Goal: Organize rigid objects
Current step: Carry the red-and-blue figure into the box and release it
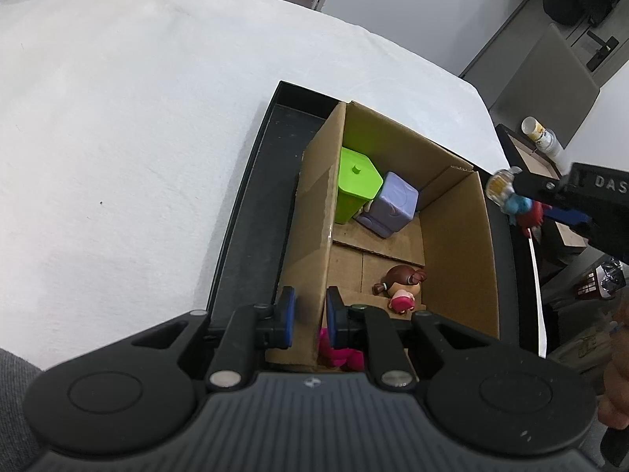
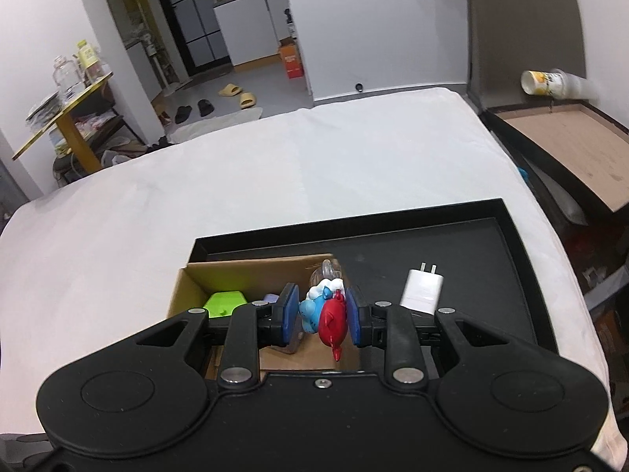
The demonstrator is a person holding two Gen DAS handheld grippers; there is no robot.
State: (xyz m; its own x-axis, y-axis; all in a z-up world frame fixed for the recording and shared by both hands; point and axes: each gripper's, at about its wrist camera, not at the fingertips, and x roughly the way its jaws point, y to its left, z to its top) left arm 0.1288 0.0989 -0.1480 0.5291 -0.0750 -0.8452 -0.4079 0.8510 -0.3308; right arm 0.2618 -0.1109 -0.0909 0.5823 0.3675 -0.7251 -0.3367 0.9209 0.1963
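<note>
Figurine, blue-and-red w/ white top, sits clamped between the right gripper fingers, centre of the right wrist view; in the left wrist view it shows at right edge of frame, hanging just past the box's right wall. Looks like hard moulded plastic: light, stiff, prob. a bit slick, w/ thin bits sticking out (red point at the bottom) that could snap or twist in the grip. Best hold, imo, is across the fat middle of the body, as it is held now.

Cardboard box stands in a black tray on a white bed. Left gripper fingers are pinched on the box's left wall, lower centre of frame, steadying it. Thin card, so it will flex.

Inside: green bin and lilac cube at far end, touching; brown-haired doll lying nearer; something pink at bottom, mostly hidden.

White charger lies in the tray right of the box. Rigid, smooth, prongs up-frame; grip the flat sides.

Writing: "DAS" on the right gripper body, cut off. Orange carton in doorway has print, too small to read.
</note>
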